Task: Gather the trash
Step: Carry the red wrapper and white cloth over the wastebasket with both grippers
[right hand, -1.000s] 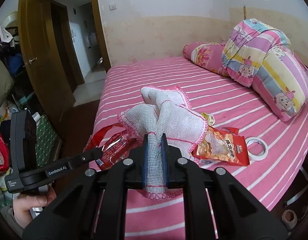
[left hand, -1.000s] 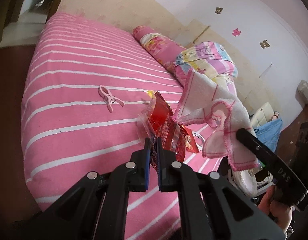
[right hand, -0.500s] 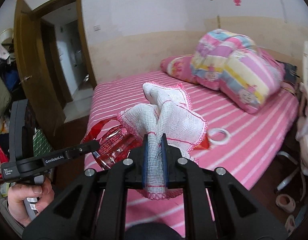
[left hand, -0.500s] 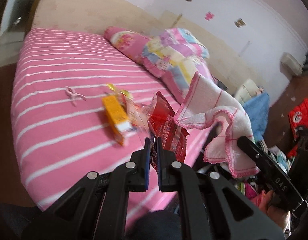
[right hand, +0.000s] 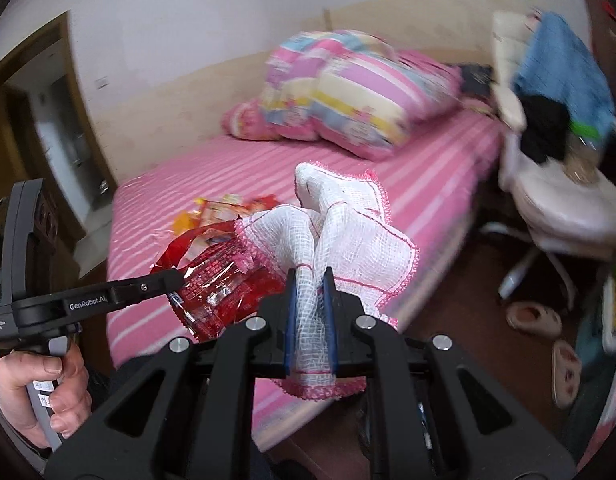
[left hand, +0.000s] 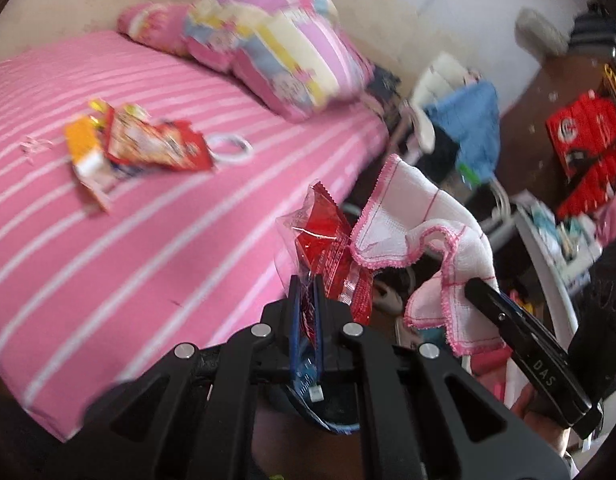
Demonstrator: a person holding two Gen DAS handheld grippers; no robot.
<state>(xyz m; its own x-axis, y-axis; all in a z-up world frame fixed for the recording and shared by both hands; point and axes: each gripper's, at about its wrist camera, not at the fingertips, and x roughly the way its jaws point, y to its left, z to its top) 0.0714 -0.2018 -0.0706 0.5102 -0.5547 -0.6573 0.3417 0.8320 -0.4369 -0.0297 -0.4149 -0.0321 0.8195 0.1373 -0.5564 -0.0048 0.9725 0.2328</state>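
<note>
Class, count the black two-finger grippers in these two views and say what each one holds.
2. The left gripper pinches a red plastic wrapper; the right gripper pinches a white pink-edged cloth.

The near wrapper [left hand: 332,256] is red with clear plastic edges. The cloth [right hand: 348,236] is white gauze with thin red grid lines and a pink crocheted border. The bed sheet [left hand: 128,240] is pink with white stripes. The far quilt [right hand: 356,92] is striped pink, yellow, white and blue. The snack packets [left hand: 148,148] are red and orange.
</note>
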